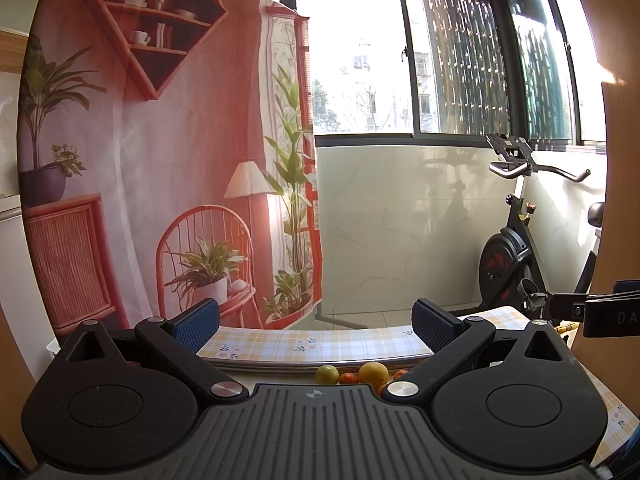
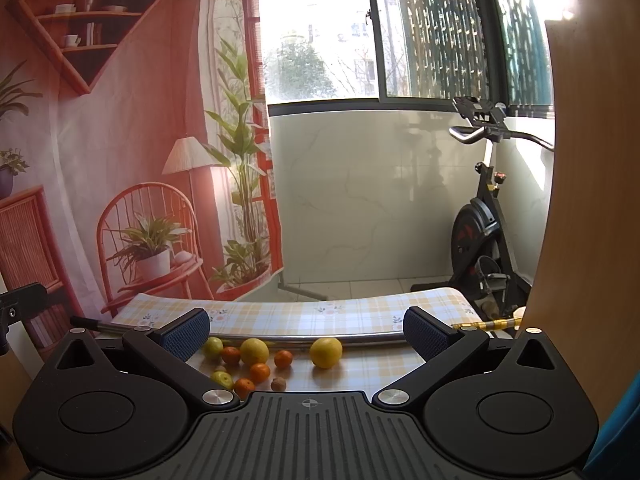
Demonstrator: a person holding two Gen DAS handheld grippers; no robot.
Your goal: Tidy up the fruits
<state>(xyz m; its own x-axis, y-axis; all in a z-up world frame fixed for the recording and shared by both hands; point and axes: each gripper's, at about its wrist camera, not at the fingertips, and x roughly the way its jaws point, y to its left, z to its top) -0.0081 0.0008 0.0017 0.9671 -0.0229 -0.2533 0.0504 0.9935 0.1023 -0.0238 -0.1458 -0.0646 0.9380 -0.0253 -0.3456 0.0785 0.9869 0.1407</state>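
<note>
left tongs: wide, nothing between the blue pads, held above the near part of the surface
right tongs: wide, empty, above the near part of the surface
surface: yellow plaid cloth with flower print; a metal rail runs left-right across it
fruits: all on the near side of the rail, loose on the cloth
large yellow fruit: alone, right of the group, just near the rail
second yellow fruit: left of it, inside the group
green-yellow fruit: far left of the group, next to the right tongs' left pad
another green-yellow fruit: near left, partly behind the tongs' arm
small oranges: four visible, scattered among the yellow ones
brown round fruit: nearest, kind unclear
left wrist view: only a few of the fruits show over the tongs' body
backdrop: printed pink room scene, far left
exercise bike: far right, on the floor
window: far, bright
</note>
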